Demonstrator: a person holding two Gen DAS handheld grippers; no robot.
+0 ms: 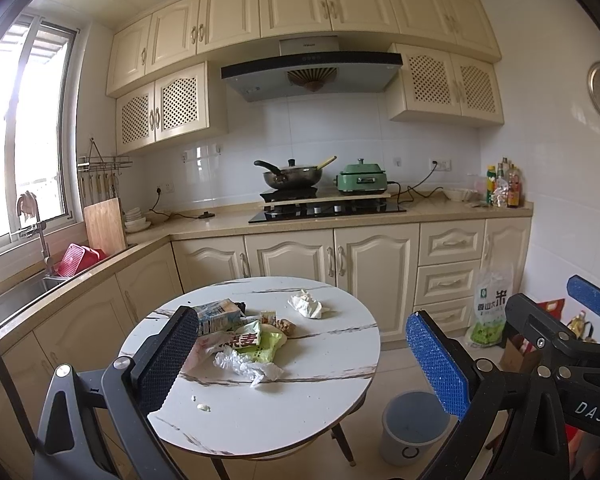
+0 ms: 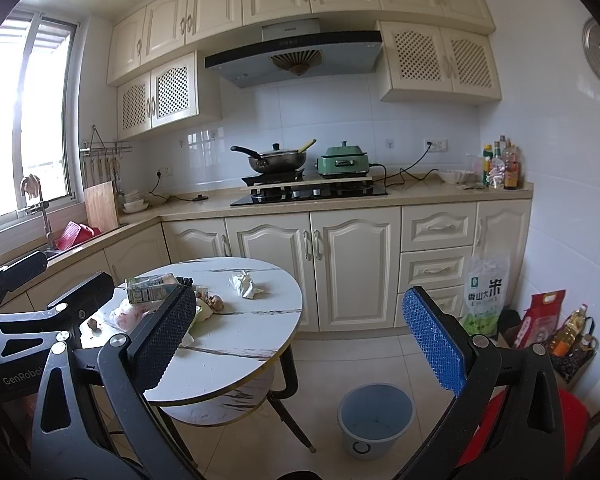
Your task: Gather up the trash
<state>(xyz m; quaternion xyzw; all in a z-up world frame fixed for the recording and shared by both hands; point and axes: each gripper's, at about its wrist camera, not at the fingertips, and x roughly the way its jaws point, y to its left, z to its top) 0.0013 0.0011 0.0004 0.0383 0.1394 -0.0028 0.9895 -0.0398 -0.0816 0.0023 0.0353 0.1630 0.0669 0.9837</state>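
Observation:
A round white marble table [image 1: 320,400] carries the trash: a milk carton [image 1: 218,314], a crumpled tissue [image 1: 306,304], a green wrapper [image 1: 260,346], crumpled clear plastic [image 1: 248,368] and a nut shell [image 1: 286,325]. My left gripper [image 1: 302,364] hangs open above the table's near side, holding nothing. My right gripper [image 2: 300,342] is open too, over the table's right edge and the floor. A grey-blue trash bin [image 2: 374,420] stands on the floor right of the table [image 2: 252,344]. The carton [image 2: 150,288] and tissue [image 2: 246,284] also show in the right wrist view.
Cream base cabinets [image 1: 340,264] and a counter with a stove run behind the table. A rice bag [image 2: 484,296], a box of oil bottles [image 2: 572,340] and a red stool [image 2: 540,420] crowd the right wall. Tiled floor lies around the bin [image 1: 414,428].

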